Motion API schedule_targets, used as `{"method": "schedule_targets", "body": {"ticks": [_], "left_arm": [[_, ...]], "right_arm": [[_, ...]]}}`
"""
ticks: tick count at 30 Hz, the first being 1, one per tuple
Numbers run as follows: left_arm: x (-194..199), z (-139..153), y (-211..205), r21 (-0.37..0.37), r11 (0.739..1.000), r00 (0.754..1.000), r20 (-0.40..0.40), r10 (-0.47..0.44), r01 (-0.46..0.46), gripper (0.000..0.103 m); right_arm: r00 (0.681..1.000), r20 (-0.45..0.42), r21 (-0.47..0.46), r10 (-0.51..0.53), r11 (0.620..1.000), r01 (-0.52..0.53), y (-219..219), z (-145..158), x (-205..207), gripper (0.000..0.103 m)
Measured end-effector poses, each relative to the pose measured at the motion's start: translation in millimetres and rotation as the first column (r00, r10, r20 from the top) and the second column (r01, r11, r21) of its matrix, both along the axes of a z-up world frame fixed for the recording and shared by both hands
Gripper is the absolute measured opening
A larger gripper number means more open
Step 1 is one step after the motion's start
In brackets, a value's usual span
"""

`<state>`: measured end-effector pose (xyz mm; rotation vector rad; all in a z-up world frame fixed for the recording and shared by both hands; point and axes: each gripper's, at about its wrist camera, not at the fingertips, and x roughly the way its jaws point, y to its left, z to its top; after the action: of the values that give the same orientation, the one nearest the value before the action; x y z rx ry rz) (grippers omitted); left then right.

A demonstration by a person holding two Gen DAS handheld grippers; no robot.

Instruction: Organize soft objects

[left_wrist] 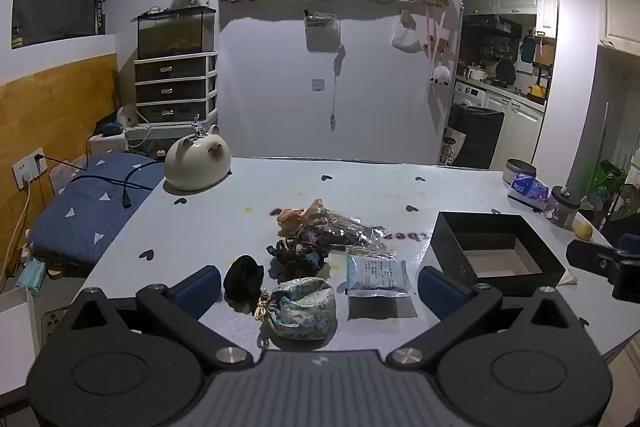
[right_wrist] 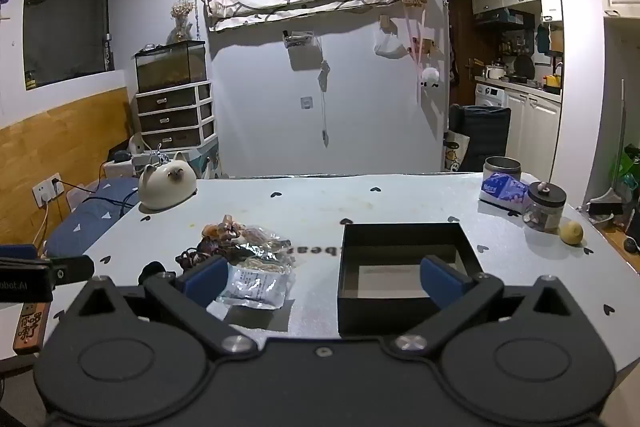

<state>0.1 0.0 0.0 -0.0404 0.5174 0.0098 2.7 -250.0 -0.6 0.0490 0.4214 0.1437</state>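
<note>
Fingers (left_wrist: 198, 285) of both grippers spread wide and empty, left gripper (left_wrist: 320, 287) over brocade pouch (left_wrist: 306, 307), right gripper (right_wrist: 322, 279) near black box (right_wrist: 404, 227) at two o'clock on the worktop (left_wrist: 360, 183).

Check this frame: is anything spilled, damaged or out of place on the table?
Nothing looks spilled or damaged. The soft items, a brocade pouch, black pompom, dark scrunchies and foil packet, lie in a loose heap beside the black box, which looks empty. Both grippers are open, holding nothing.

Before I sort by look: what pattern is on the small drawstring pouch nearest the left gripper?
Pale blue-and-cream brocade pouch, gold cord; clearest in the left wrist view.
</note>
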Motion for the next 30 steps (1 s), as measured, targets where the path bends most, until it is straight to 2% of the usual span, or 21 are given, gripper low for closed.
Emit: {"method": "schedule_targets", "body": {"ticks": [30], "left_arm": [[0.0,0.0,0.0,0.001,1.000,1.000,0.000,0.000,0.000,0.103]], "right_arm": [[1.000,-0.004,-0.003,-0.002,1.000,0.002,1.2,-0.9,3.1,0.103]]}}
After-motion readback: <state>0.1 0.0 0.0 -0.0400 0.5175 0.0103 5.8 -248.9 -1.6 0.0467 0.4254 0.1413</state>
